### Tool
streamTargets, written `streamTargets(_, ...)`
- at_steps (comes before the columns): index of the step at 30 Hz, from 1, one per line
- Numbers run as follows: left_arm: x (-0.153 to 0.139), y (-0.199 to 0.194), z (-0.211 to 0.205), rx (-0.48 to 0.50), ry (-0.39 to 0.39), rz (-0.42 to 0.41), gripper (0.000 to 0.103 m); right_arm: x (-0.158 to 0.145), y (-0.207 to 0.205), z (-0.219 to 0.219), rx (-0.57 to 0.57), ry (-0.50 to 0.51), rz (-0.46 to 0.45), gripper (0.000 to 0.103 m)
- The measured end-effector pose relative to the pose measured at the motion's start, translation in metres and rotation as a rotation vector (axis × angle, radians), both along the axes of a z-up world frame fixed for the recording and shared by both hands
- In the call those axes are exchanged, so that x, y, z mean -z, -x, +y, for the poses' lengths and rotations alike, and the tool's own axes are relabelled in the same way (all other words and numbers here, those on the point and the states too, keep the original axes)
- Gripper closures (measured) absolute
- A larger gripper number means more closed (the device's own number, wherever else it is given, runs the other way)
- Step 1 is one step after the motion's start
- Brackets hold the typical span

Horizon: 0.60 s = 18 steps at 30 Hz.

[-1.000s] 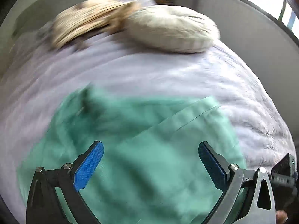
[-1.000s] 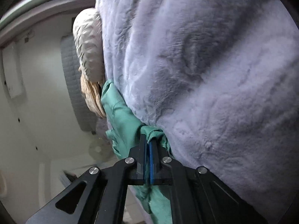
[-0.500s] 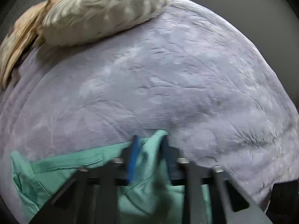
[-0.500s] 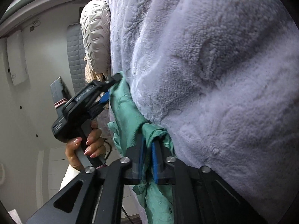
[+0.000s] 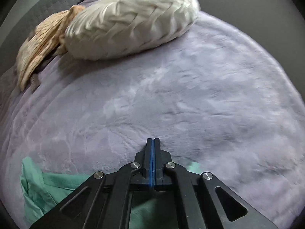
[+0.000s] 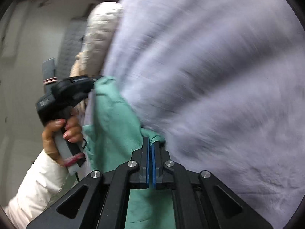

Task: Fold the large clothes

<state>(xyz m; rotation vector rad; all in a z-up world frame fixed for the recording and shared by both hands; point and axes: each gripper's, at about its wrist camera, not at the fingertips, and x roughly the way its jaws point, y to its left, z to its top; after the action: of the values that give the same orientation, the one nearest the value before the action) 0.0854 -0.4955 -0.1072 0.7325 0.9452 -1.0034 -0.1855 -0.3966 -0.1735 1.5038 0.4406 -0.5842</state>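
A green garment (image 5: 47, 187) lies at the near edge of a lavender plush blanket (image 5: 171, 95). My left gripper (image 5: 152, 140) points steeply down with its blue pads pressed together; green cloth shows under and on both sides of the fingers. In the right wrist view the left gripper (image 6: 97, 78) bites the garment's (image 6: 114, 118) upper corner, with a hand (image 6: 57, 131) on its handle. My right gripper (image 6: 150, 141) is shut on a bunched fold at the other corner, against the blanket (image 6: 209, 76). The cloth hangs slack between the two grips.
A white pleated round cushion (image 5: 129, 22) sits at the far end of the bed, with a tan striped cloth (image 5: 40, 43) beside it. The cushion (image 6: 101, 28), a white sleeve (image 6: 38, 187) and a pale wall show left in the right wrist view.
My left gripper went from wide open over the spread garment to its far edge and shut there. The right gripper's pads parted slightly, closed again, and its view rolled.
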Motion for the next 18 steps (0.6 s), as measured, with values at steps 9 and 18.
streamTargets(9, -0.049, -0.019, 0.032, 0.001, 0.078, 0.062, 0.102, -0.015, 0.019, -0.001, -0.024, 0.013, 0.051, 0.101)
streamTargets(18, -0.044, -0.009, 0.124, -0.029, 0.048, 0.144, 0.102, -0.07, -0.017, -0.022, -0.193, 0.193, -0.042, 0.096)
